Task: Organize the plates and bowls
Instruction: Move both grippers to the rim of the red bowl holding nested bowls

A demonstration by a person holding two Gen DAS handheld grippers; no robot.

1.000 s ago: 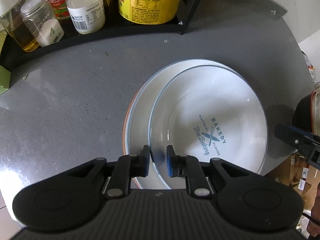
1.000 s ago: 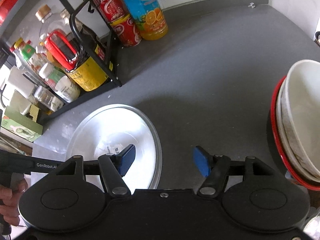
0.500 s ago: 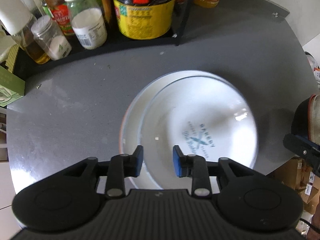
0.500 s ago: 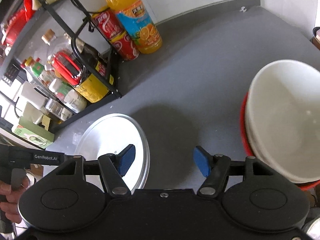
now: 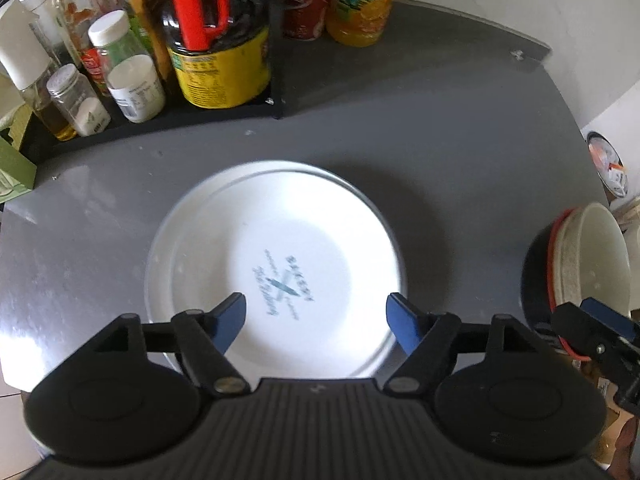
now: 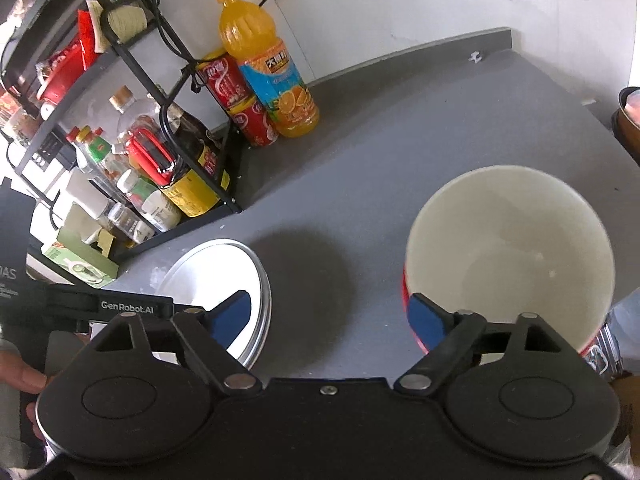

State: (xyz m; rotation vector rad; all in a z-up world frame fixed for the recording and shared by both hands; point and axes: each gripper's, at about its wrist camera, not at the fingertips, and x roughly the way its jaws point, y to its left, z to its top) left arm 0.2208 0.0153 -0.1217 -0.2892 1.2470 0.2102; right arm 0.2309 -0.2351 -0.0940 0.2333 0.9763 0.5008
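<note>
A white plate with a blue BAKERY print (image 5: 280, 264) lies stacked on another white plate on the grey counter (image 5: 440, 152). My left gripper (image 5: 316, 316) is open and empty, raised above the plate's near edge. The plate stack also shows in the right wrist view (image 6: 224, 280). A stack of white bowls with a red-rimmed one underneath (image 6: 508, 264) stands at the right; it also shows in the left wrist view (image 5: 588, 264). My right gripper (image 6: 332, 316) is open and empty, its right finger close to the bowl's left wall.
A black wire rack (image 6: 192, 128) with sauce bottles and jars stands at the back left. An orange juice bottle (image 6: 268, 64) and red cans (image 6: 240, 100) stand beside it. A green box (image 5: 12, 168) sits at the far left. The counter edge runs near my grippers.
My left gripper has let go of the BAKERY plate, opened wide and pulled up and back. The plate now lies flat on the stack. My right gripper has moved right toward the bowls.
</note>
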